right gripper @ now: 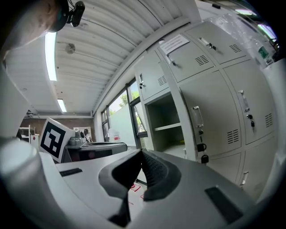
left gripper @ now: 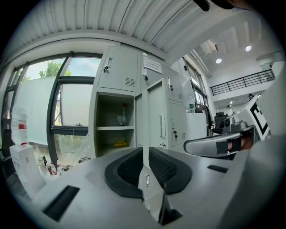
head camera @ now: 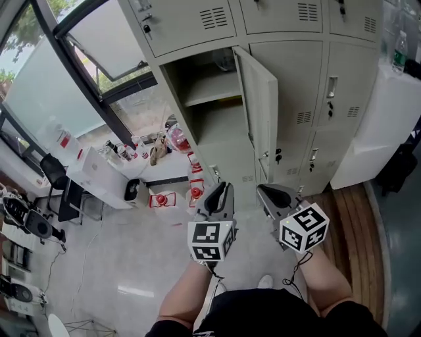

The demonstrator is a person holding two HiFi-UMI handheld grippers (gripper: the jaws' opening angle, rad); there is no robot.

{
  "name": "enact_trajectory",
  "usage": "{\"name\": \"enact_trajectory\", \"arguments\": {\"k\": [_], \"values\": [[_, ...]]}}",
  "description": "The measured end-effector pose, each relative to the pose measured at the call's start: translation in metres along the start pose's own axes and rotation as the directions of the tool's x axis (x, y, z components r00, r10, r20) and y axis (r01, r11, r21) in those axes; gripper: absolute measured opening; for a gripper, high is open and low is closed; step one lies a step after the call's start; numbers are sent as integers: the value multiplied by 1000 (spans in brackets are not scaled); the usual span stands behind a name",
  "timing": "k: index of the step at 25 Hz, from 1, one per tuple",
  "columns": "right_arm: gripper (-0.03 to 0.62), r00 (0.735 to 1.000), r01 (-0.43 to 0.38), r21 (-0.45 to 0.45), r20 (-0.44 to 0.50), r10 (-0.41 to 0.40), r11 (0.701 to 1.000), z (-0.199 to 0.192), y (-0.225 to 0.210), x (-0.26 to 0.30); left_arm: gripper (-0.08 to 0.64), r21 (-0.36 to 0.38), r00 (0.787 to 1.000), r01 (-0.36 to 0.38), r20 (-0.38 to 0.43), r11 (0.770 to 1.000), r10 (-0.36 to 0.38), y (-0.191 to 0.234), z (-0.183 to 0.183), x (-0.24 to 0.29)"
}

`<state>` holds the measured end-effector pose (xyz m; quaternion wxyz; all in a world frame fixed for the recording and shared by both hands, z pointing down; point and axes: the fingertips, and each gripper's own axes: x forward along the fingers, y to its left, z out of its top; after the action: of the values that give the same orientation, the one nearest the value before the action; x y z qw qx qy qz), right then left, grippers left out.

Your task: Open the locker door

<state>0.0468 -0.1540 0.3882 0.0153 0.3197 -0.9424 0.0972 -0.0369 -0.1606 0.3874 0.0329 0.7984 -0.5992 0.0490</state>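
One locker door (head camera: 260,112) stands wide open, so I judge the job done; left gripper (head camera: 220,193) barely parted, right gripper (head camera: 275,195) closed, both empty.

The top lockers (head camera: 276,16) are cut off by the head view's upper edge. A bottle (head camera: 398,52) shows only in part at the right edge. The person's lap (head camera: 263,314) runs off the bottom. The open door (head camera: 260,112) hides part of a round thing (head camera: 225,60) at the top of the locker (head camera: 210,99). Clutter (head camera: 141,151) by the white table (head camera: 92,172), left of centre, is too small to name. In the left gripper view the left gripper (left gripper: 144,151) covers the door's foot. A yellow thing (left gripper: 119,144) low in the locker is too small to tell.
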Motion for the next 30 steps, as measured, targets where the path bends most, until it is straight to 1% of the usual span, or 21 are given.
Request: {"name": "enact_trajectory", "arguments": {"k": [5,11,16,20,23,30], "values": [[54,1000,-24,-7,-13,24,1000,-1,25,27,25,-29,1000,-15,0,999,15,31,-4,-20],[54,999,-14,-19,-30,13,1000,-5,53,59,20,-51,1000,9,-23,999,-11,68,-17,-40],[54,999,40,-4,-37,-40,999,-15,70,77,20,-46,996,71,-43,996,-73,89,-30,-53],[54,994,93,5,-50,-93,996,-26,80,84,21,-75,991,126,-33,989,-128,104,-38,-59],[54,989,138,16,-58,-137,990,-33,82,85,20,-96,984,172,-23,980,-175,108,-42,-62],[54,975,216,31,-61,-214,976,-41,89,82,20,-104,968,250,-9,963,-252,112,-45,-69]]}}
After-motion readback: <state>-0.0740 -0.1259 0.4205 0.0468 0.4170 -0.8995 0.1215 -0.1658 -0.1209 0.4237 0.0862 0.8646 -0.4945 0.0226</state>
